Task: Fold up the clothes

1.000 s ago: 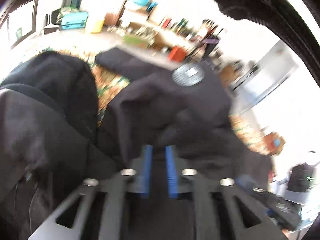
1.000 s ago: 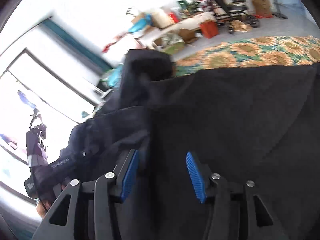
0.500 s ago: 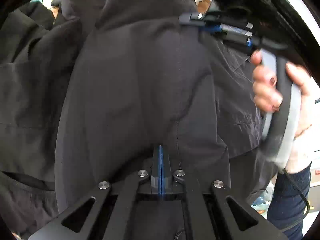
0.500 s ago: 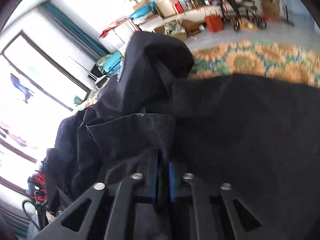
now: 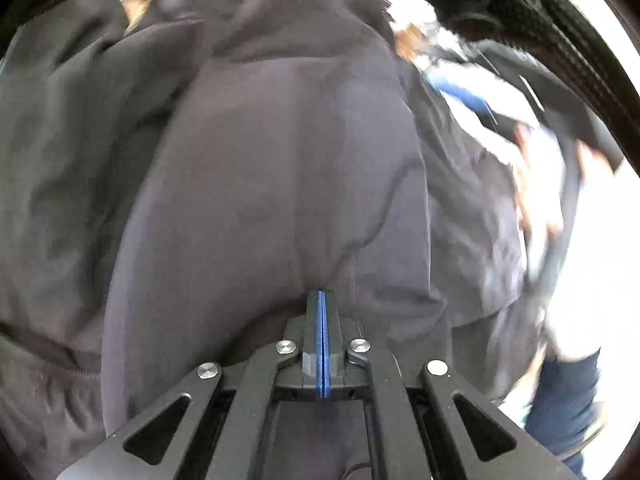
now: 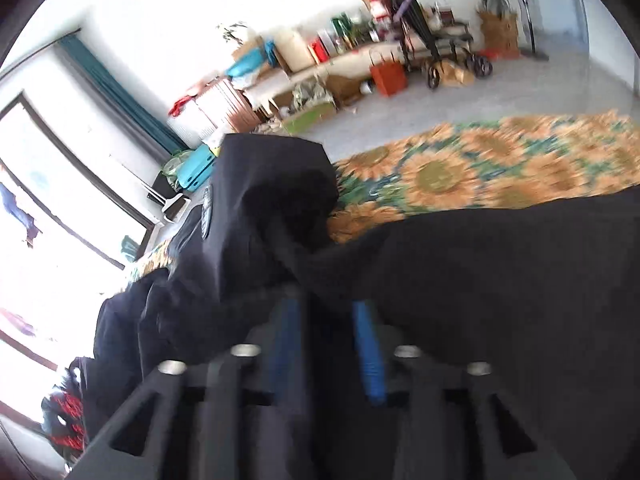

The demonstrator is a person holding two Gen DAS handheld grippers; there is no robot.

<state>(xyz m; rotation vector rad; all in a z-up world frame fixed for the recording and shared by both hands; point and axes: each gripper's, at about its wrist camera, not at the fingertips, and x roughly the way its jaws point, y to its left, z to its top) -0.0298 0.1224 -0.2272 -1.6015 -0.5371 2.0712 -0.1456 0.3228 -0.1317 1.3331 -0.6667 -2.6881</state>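
A black garment (image 5: pixel 280 184) fills the left wrist view, creased and bunched. My left gripper (image 5: pixel 322 300) is shut on a fold of it, the blue pads pressed together with cloth running off the tips. In the right wrist view the same black garment (image 6: pixel 500 280) spreads across a sunflower-patterned cover, with a raised hump bearing a round patch (image 6: pixel 206 212). My right gripper (image 6: pixel 325 304) has its jaws opening, the blue pads (image 6: pixel 366 352) apart, with dark cloth lying over and between the tips. A blurred hand (image 5: pixel 536 200) holds the right gripper at the right of the left view.
The sunflower cover (image 6: pixel 480 160) lies bare beyond the garment. Behind it is grey floor, then a cluttered shelf (image 6: pixel 352 56) with a red bag (image 6: pixel 388 76) and a stroller. A teal case (image 6: pixel 196 168) sits by the window. A person's blue trouser leg (image 5: pixel 568 400) stands at lower right.
The left gripper closed on the cloth and has sunk closer to it. The right gripper closed on a fold half a second ago and now has its pads apart again.
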